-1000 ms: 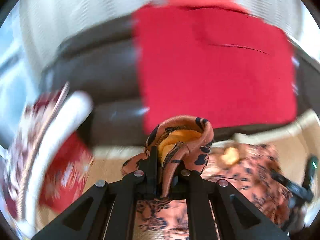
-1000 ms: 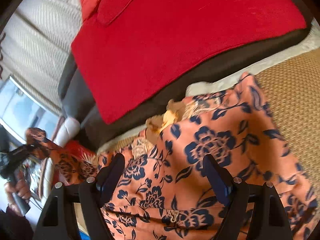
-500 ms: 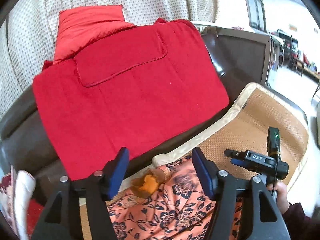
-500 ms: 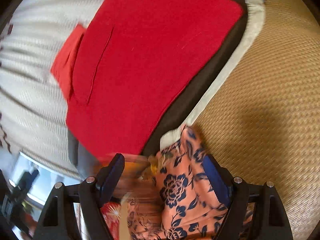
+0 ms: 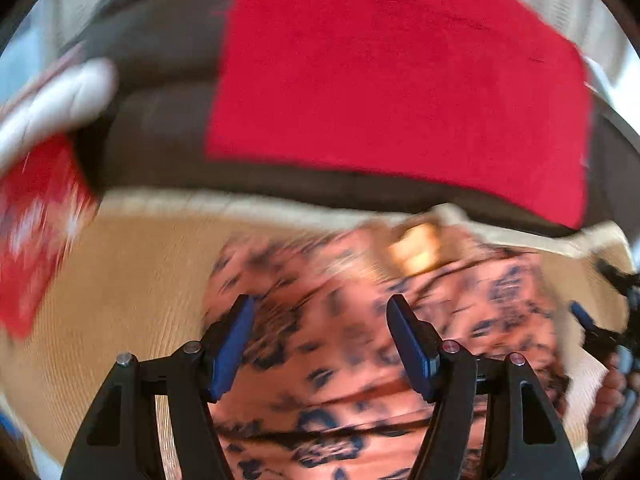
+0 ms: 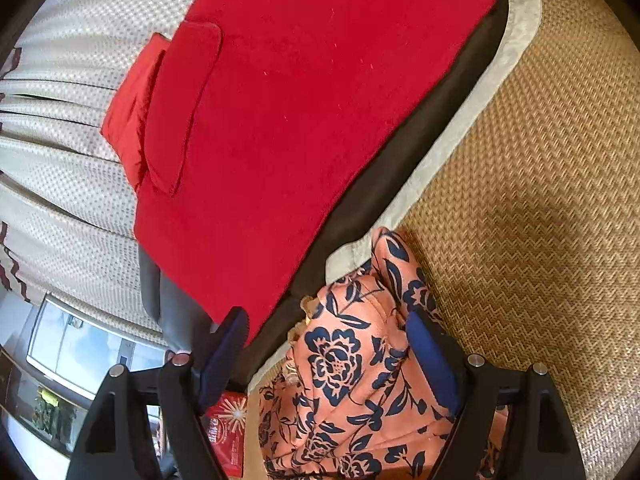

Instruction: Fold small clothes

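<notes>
left hand-held gripper (image 5: 320, 340) released garment (image 5: 360, 360) — jaws apart | mat (image 6: 540, 200) edge beside

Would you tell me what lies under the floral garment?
The floral garment lies on a woven mat, whose pale border shows behind it. What the mat covers beneath cannot be seen.

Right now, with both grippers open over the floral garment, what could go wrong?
1. The left gripper view is blurred; a grasp of the garment may miss the edge.
2. The garment bunches at the mat border, so the fold may be uneven.
3. The right gripper may pinch several layers.
</notes>
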A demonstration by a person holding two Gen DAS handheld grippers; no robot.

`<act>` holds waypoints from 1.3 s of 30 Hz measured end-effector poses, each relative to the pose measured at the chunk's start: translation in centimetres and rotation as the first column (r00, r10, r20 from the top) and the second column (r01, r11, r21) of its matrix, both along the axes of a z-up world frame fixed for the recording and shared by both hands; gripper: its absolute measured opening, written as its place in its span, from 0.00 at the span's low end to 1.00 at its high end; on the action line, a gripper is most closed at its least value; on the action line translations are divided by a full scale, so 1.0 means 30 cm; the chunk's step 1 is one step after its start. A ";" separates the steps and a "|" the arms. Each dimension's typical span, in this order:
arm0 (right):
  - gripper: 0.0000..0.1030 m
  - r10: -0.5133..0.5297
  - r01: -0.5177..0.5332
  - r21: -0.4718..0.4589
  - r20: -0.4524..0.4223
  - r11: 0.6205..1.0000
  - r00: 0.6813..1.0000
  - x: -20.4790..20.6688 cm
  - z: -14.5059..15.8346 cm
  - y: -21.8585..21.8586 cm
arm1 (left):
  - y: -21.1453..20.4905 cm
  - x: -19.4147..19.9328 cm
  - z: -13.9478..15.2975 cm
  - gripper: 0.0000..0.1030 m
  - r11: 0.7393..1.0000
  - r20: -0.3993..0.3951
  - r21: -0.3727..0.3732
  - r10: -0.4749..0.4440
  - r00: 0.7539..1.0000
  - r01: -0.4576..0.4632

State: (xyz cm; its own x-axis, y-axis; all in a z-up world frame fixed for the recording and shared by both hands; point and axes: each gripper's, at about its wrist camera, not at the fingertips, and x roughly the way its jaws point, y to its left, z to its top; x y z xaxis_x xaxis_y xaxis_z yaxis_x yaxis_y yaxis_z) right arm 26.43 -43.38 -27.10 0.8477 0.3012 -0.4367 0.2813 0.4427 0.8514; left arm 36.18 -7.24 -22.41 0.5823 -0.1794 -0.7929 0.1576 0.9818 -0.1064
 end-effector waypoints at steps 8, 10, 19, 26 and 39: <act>0.75 0.060 -0.056 0.072 -0.059 0.996 0.996 0.063 -0.075 0.043 | 0.085 -0.025 -0.111 0.67 0.988 0.089 -0.019 0.152 0.984 -0.151; 0.71 0.048 -0.040 0.077 -0.103 0.996 0.993 0.069 -0.096 0.051 | 0.081 -0.028 -0.132 0.67 0.988 0.098 -0.010 0.152 0.984 -0.152; 0.69 -0.015 0.023 0.045 -0.172 0.999 0.985 0.142 -0.184 0.109 | 0.086 -0.003 -0.235 0.67 0.992 0.029 0.006 0.122 0.992 -0.122; 0.18 -0.054 0.029 -0.111 -0.224 0.993 0.973 0.208 -0.198 0.177 | 0.078 0.001 -0.269 0.67 0.994 0.014 0.031 0.104 0.994 -0.104; 0.08 -0.082 -0.022 -0.484 -0.194 0.875 0.978 0.011 -0.016 0.363 | 0.111 0.008 -0.268 0.67 0.978 0.003 0.110 0.181 0.984 -0.180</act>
State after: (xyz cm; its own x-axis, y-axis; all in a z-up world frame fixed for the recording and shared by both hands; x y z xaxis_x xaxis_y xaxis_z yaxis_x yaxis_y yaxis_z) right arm 26.75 -32.48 -27.57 0.7308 -0.0143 -0.6825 0.4429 0.7707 0.4581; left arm 36.41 -3.90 -30.43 0.5914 0.0159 -0.8063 -0.0232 0.9997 0.0027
